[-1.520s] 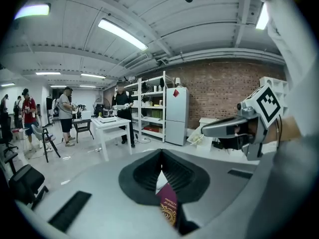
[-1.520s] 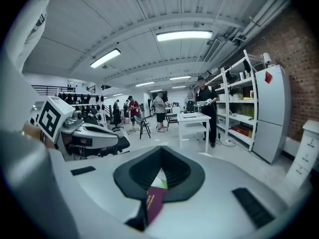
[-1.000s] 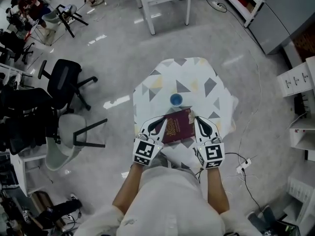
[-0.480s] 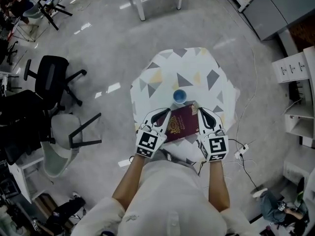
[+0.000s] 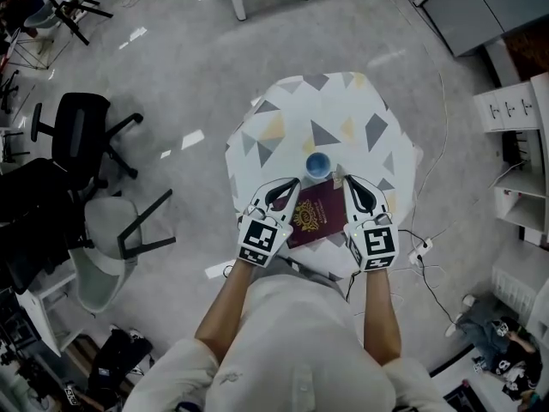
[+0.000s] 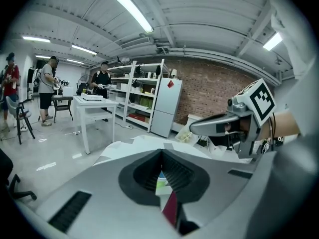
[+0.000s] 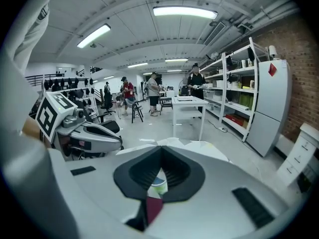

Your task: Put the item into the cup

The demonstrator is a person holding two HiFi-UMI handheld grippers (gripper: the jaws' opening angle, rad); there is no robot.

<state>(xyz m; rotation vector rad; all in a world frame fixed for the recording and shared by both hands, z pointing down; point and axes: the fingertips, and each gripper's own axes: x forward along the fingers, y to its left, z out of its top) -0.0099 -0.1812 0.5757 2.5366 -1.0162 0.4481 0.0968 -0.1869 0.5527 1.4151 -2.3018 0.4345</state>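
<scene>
Table [image 5: 287, 114]: 1 cup [image 5: 317, 163], 1 passport [image 5: 314, 218]

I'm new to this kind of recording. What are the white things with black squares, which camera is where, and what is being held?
There is no robot. A person holds a hand-operated gripper in each hand, and the cubes with square markers are part of those. The top-down picture comes from a camera on the person's head. The other two come from cameras riding on each gripper, looking along its jaws. Below is a small table with a triangle-patterned cover, and a blue cup stands on it. The left gripper and the right gripper are each shut on one side of a maroon booklet, just short of the cup.
</scene>
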